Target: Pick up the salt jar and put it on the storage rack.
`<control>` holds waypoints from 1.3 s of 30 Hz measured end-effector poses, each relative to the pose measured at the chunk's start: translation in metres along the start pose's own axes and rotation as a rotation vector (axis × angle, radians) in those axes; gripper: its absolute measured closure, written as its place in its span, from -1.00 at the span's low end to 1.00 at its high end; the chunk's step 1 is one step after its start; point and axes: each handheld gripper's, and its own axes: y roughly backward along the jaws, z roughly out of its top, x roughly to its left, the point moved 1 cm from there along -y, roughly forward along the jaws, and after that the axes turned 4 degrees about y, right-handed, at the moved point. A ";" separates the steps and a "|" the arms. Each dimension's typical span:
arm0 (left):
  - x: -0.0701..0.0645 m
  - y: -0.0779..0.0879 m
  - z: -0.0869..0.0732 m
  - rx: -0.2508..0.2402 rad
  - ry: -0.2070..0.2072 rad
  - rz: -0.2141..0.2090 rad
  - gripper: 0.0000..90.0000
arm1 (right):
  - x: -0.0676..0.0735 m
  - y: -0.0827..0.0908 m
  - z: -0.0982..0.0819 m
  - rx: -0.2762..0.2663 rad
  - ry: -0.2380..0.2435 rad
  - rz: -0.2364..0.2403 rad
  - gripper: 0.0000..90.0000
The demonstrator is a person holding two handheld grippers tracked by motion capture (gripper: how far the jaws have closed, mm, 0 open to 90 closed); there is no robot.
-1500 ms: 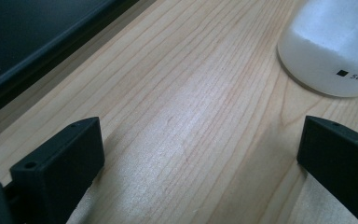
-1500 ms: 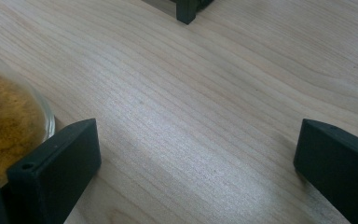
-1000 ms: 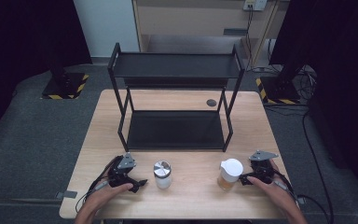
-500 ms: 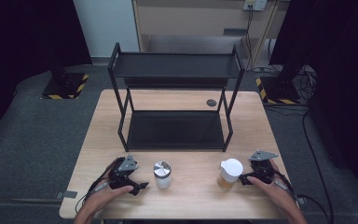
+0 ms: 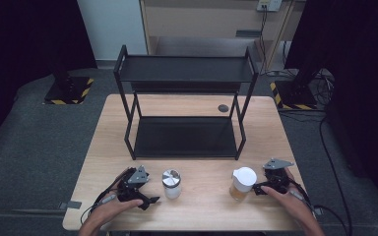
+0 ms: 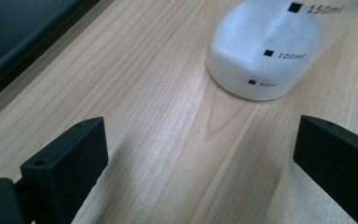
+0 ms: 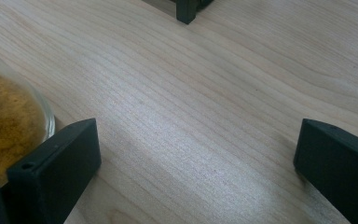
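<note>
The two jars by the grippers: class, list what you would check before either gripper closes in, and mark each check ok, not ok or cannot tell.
1. Left gripper jaws open: ok.
2. Right gripper jaws open: ok.
3. White-filled jar between the left jaws: not ok, it stands ahead of them.
4. Brown-filled jar between the right jaws: not ok, it sits outside one jaw.
5. Both jars upright with lids on, in the high view: ok.
6. Rack lower shelf free: ok.
</note>
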 end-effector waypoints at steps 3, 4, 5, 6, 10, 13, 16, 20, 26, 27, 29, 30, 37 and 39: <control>-0.001 -0.001 0.001 0.002 -0.005 -0.010 -0.95 | 0.000 0.000 0.000 0.000 0.001 0.000 -0.97; -0.002 -0.002 0.002 0.006 -0.011 -0.013 -0.95 | 0.000 0.000 0.000 0.000 -0.001 0.000 -0.97; -0.002 -0.002 0.003 0.006 -0.012 -0.015 -0.95 | 0.000 0.000 0.000 0.000 0.000 0.000 -0.97; -0.003 -0.003 0.003 0.006 -0.014 -0.017 -0.95 | 0.000 0.000 0.000 0.000 -0.001 0.000 -0.97; -0.005 -0.004 0.005 0.012 -0.027 -0.022 -0.95 | 0.000 0.000 0.000 0.000 0.000 0.000 -0.97; -0.006 -0.006 0.007 0.015 -0.031 -0.028 -0.95 | 0.000 0.000 0.000 0.000 0.001 0.000 -0.97; -0.006 -0.006 0.008 0.015 -0.038 -0.034 -0.95 | 0.000 0.000 0.000 0.000 0.000 0.000 -0.97; -0.008 -0.008 0.010 0.010 -0.041 -0.040 -0.95 | 0.000 0.000 0.000 0.000 -0.001 0.000 -0.97; -0.010 -0.012 0.013 0.011 -0.047 -0.052 -0.95 | 0.000 0.000 0.000 0.000 0.001 0.000 -0.97; -0.011 -0.012 0.013 0.012 -0.045 -0.052 -0.95 | 0.000 0.000 0.000 0.000 0.001 0.000 -0.97; -0.011 -0.013 0.014 0.009 -0.044 -0.055 -0.95 | 0.000 0.000 0.000 0.000 -0.001 0.000 -0.97; -0.012 -0.014 0.014 0.007 -0.044 -0.056 -0.95 | 0.000 0.000 0.000 0.000 0.000 0.000 -0.97; -0.015 -0.018 0.018 -0.016 -0.051 -0.057 -0.94 | 0.000 0.000 0.000 0.000 -0.001 0.000 -0.97; -0.017 -0.019 0.019 -0.023 -0.052 -0.055 -0.94 | 0.000 0.000 0.000 0.000 -0.001 0.000 -0.97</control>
